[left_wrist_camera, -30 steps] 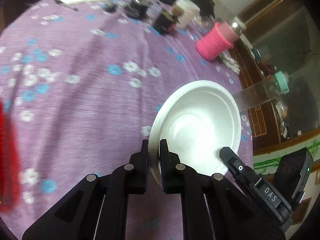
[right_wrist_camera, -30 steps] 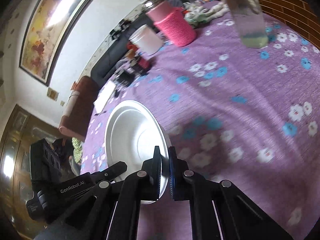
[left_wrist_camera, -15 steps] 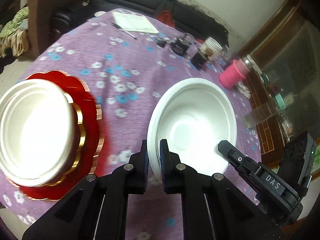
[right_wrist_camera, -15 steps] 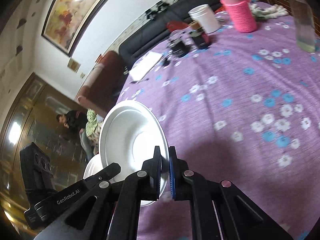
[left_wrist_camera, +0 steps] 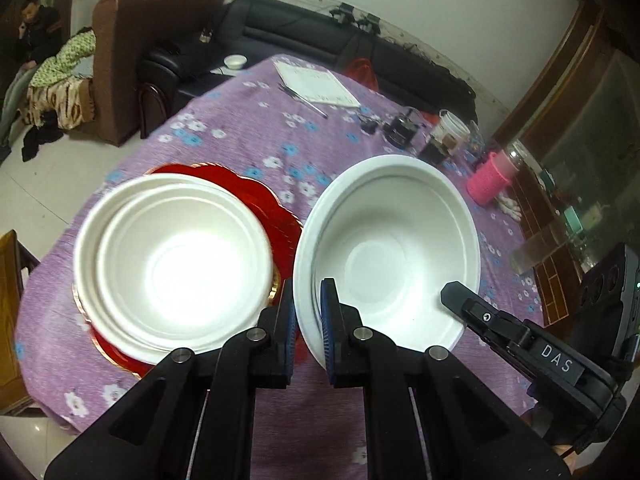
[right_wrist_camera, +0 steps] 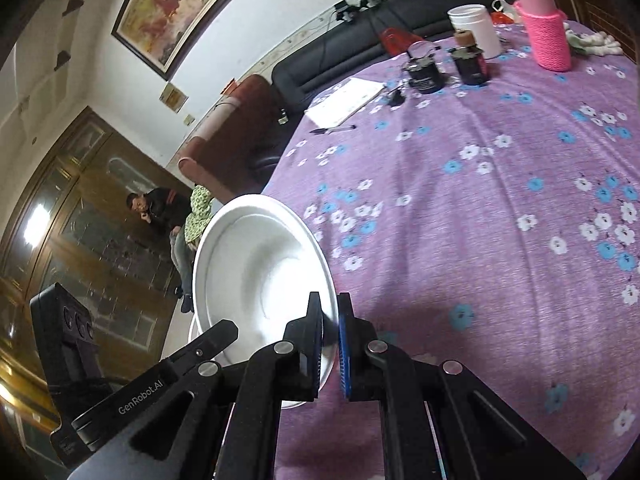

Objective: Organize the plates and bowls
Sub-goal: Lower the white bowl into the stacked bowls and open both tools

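White bowl (left_wrist_camera: 384, 248) held off the worktop (left_wrist_camera: 248, 136), left tongs (left_wrist_camera: 308, 320) and right tongs (right_wrist_camera: 330, 332) each clamped tight on opposite rims. Stacked bowls (left_wrist_camera: 172, 264) on red plate (left_wrist_camera: 276, 208) sit near the worktop's edge. Advice: centre over stack, keep level, lower, release together.

Held bowl (left_wrist_camera: 396, 248) right of stacked bowls (left_wrist_camera: 172, 268) on plate (left_wrist_camera: 280, 216); notepad (left_wrist_camera: 318, 86) behind.
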Motion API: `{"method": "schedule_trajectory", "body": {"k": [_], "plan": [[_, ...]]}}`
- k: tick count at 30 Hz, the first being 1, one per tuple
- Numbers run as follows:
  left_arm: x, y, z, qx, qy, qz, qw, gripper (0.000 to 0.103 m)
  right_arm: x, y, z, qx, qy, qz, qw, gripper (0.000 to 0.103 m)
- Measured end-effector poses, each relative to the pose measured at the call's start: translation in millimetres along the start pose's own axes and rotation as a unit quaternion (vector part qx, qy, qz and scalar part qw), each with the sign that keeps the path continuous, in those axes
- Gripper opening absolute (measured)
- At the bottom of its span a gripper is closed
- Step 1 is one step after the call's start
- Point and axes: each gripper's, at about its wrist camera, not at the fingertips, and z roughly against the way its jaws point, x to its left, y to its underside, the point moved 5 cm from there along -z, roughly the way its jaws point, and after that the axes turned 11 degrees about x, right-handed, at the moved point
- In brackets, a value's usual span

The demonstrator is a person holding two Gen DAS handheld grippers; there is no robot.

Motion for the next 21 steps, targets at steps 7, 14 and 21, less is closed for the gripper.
{"method": "schedule_trajectory", "body": {"k": [7, 14, 21], "plan": [[15, -2, 13, -0.025, -0.019, -0.002, 0.9995, 0.009, 20, 5, -11, 0.005, -0.004, 0.011, 1.000, 0.007], [26, -3, 17, -0.033, -0.027, 0.002, 0.9991, 0.009, 36, 9, -19, 0.011, -0.008, 0.017, 1.000, 0.007], [47, -6, 18, -0.034, -0.035, 0.014, 0.9987, 0.010, 47, 8, -33, 0.021, -0.010, 0.020, 1.000, 0.007]]}}
